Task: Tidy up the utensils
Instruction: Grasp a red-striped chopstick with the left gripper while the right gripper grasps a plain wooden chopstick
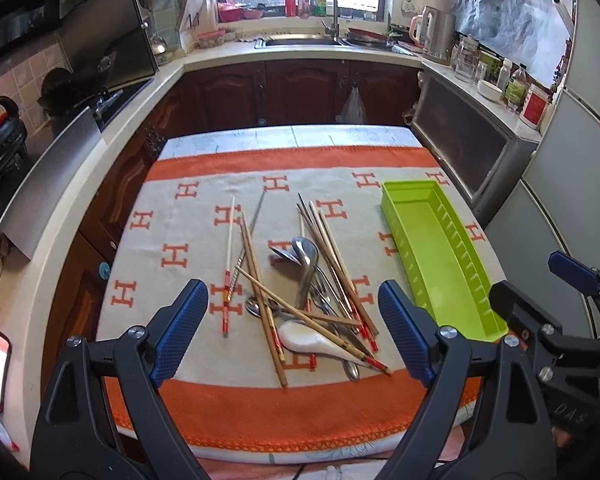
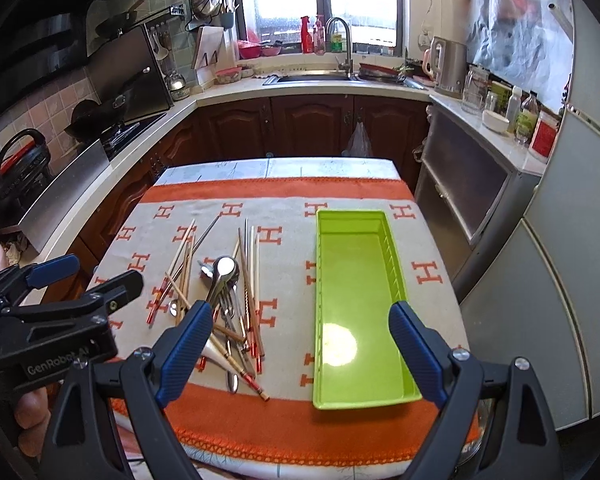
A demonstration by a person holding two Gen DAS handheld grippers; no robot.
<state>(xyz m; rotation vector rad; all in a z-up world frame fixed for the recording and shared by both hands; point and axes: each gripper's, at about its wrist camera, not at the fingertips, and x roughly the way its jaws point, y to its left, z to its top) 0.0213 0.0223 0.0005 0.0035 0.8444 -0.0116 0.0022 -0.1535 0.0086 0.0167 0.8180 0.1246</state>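
Tabletop [image 1: 204,412], cloth-covered; loose heap of chopsticks [image 1: 260,292], metal spoons [image 1: 306,258] and one white spoon [image 1: 312,340] at centre frame; green tray [image 1: 440,256] empty, right of the heap, well apart from it. Left hand-held gripper [image 1: 288,332]: wide open, holding nothing, above the heap's near end. Right hand-held gripper [image 2: 302,354]: wide open, holding nothing, over the tray's near left rim. Step: sorting apparently not begun; next move calls for lowering onto a single piece clear of its crossed neighbours. Open cloth left of the heap; near edge close.
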